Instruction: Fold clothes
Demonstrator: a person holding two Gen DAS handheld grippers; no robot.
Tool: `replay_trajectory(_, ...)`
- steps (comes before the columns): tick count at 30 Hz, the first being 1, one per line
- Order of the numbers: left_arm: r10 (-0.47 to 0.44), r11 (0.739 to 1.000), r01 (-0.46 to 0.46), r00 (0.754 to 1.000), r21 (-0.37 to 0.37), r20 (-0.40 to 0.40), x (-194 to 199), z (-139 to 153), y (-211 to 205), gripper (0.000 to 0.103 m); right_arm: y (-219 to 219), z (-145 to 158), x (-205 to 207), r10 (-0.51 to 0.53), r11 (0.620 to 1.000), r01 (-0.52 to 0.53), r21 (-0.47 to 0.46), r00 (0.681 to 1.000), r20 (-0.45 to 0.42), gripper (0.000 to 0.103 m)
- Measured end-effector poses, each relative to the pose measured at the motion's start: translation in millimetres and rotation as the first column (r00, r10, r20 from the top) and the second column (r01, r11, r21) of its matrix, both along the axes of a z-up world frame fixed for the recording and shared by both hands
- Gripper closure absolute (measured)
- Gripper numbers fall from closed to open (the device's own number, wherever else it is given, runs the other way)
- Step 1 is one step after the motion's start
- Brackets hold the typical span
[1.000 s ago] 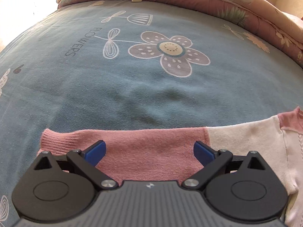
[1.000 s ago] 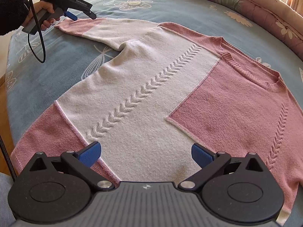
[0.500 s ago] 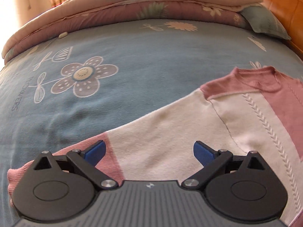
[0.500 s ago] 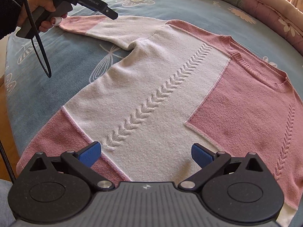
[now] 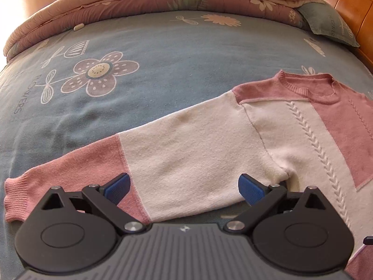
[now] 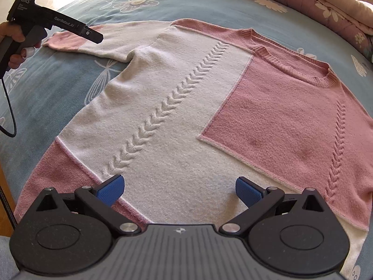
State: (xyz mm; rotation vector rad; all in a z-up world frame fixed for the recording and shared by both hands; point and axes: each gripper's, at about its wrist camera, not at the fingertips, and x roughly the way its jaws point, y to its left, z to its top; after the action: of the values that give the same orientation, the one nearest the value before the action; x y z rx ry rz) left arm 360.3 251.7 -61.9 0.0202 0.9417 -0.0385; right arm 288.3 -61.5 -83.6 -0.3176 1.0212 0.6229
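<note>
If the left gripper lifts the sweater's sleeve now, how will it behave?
The sleeve is soft knit lying flat on the bedsheet, so it will probably droop from the left gripper. Joined to the sweater, it may tug the body along.

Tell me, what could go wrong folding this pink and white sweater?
The sleeve lies flat on the bed, so the open left gripper might pinch the bedsheet too. Grabbing one layer could bunch the sweater. The right gripper is open over the hem, so the body may drag.
</note>
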Motion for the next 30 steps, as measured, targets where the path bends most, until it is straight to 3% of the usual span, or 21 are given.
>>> replay_trajectory(5, -0.05, 0.998, 0.05, 0.999, -0.028, 0.019, 16.1, 10.9, -36.1, 0.004, -19.3, 4.9, 14.2, -0.049, 0.999, 0.048, 0.02, 0.997, 0.06, 0.0)
replay_trajectory(10, -0.104, 0.994, 0.104, 0.995, -0.015, 0.001, 16.7, 19.9, -68.8, 0.004, -68.0, 11.8, 43.4, -0.158, 0.987, 0.159, 0.006, 0.978, 0.139, 0.0)
replay_trajectory(13, -0.127, 0.992, 0.127, 0.992, 0.02, -0.006, 16.4, 24.4, -89.2, 0.004, -110.3, 14.5, 64.2, -0.248, 0.968, 0.252, -0.002, 0.951, 0.183, 0.0)
replay_trajectory(17, -0.133, 0.991, 0.133, 0.991, 0.014, -0.012, 21.3, 30.8, -115.9, 0.004, -170.2, 16.3, 90.8, -0.41, 0.912, 0.408, 0.051, 0.893, 0.188, 0.0)
replay_trajectory(20, -0.144, 0.989, 0.145, 0.989, 0.01, -0.022, 27.4, 31.6, -139.9, 0.004, -202.1, 14.3, 107.7, -0.458, 0.887, 0.457, 0.061, 0.858, 0.231, 0.0)
replay_trajectory(30, -0.224, 0.974, 0.226, 0.971, 0.006, -0.077, 55.7, 24.4, -215.0, 0.004, -242.6, -2.3, 104.4, -0.486, 0.873, 0.474, 0.114, 0.86, 0.153, 0.0)
